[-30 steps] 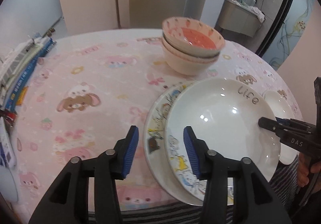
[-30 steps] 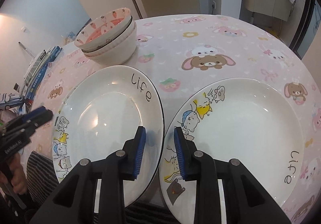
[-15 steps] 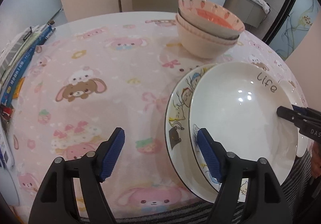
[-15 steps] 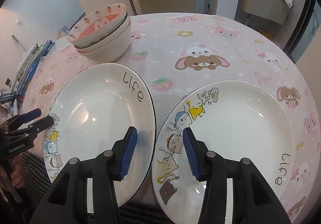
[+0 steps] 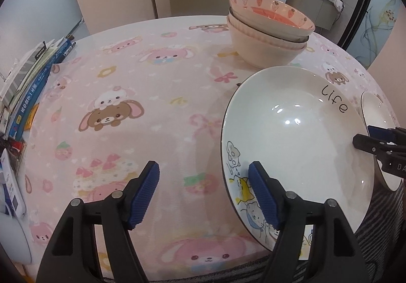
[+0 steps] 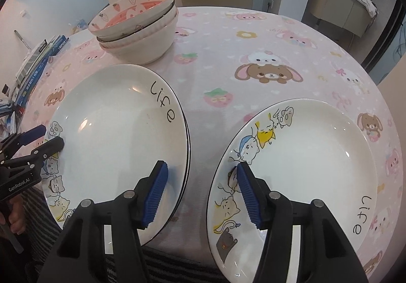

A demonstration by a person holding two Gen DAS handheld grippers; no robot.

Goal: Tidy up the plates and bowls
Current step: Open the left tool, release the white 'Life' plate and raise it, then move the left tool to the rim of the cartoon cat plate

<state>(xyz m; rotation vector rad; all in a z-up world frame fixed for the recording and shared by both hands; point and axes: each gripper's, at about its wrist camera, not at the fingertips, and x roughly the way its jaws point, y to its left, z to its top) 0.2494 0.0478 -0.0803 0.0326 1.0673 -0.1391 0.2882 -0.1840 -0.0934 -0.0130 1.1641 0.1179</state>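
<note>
Two white cartoon-cat "life" plates lie stacked (image 5: pixel 297 146) on the pink tablecloth, near the front edge. My left gripper (image 5: pixel 204 191) is open. The stack's left rim lies between its jaws, untouched. In the right wrist view the stack (image 6: pixel 114 130) is on the left and a single matching plate (image 6: pixel 304 156) on the right. My right gripper (image 6: pixel 202 191) hangs over the gap between them, jaws opening and pressing on nothing. Stacked bowls (image 5: pixel 269 29) (image 6: pixel 137 32), a strawberry-print one on top, stand behind the plates. Each gripper shows in the other's view: right (image 5: pixel 375 141), left (image 6: pixel 33 141).
Books and boxes (image 5: pixel 30 85) line the table's left edge. The single plate's rim (image 5: pixel 375 115) shows at the far right in the left wrist view. A striped cloth (image 6: pixel 165 270) hangs below the table's front edge. A person's hand (image 6: pixel 12 214) holds the left gripper.
The top plate, offset before, now sits squarely on the lower one. My left gripper opened wide off the plates' rim and sank a little. My right gripper's jaws spread apart.
</note>
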